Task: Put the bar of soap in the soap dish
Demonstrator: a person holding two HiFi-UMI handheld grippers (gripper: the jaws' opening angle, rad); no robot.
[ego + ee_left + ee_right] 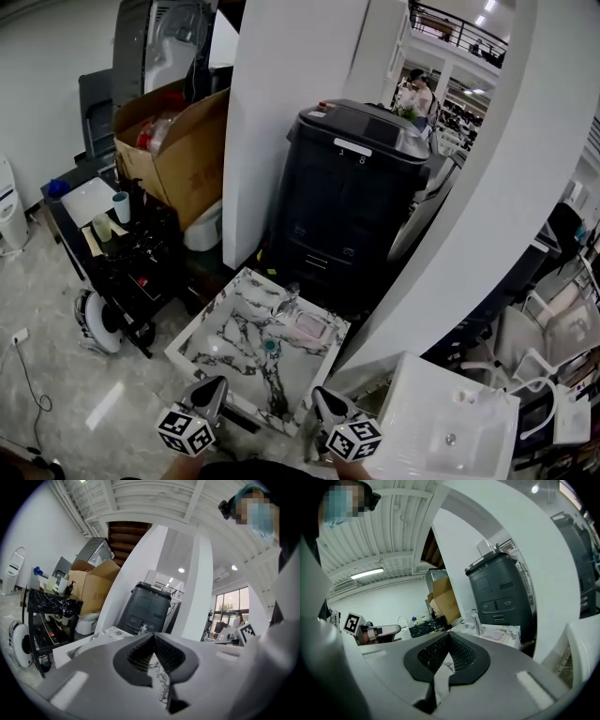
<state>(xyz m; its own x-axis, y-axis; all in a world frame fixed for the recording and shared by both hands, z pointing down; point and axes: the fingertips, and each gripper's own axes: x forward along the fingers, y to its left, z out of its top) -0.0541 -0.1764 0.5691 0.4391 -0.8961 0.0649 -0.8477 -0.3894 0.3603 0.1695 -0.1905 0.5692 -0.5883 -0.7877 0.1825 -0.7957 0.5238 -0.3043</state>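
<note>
A white marble-patterned washbasin top [225,352] lies low in the head view, with a chrome tap [286,300] at its far edge. Beside the tap rests a flat pink rectangular piece [310,326]; whether it is the soap or the dish I cannot tell. It shows again as the pink piece [495,633] in the right gripper view. My left gripper [214,390] and right gripper [327,401] hover at the basin's near edge, apart from the pink piece. Both are shut and empty: the left gripper [153,635] and the right gripper [449,635] have jaws meeting at the tips.
A tall black cabinet [352,206] stands behind the basin, between a white pillar [281,112] and a curved white arch [487,216]. At the left are a cardboard box [178,141] and a cluttered black table [112,248]. A second white basin [450,431] sits at the lower right.
</note>
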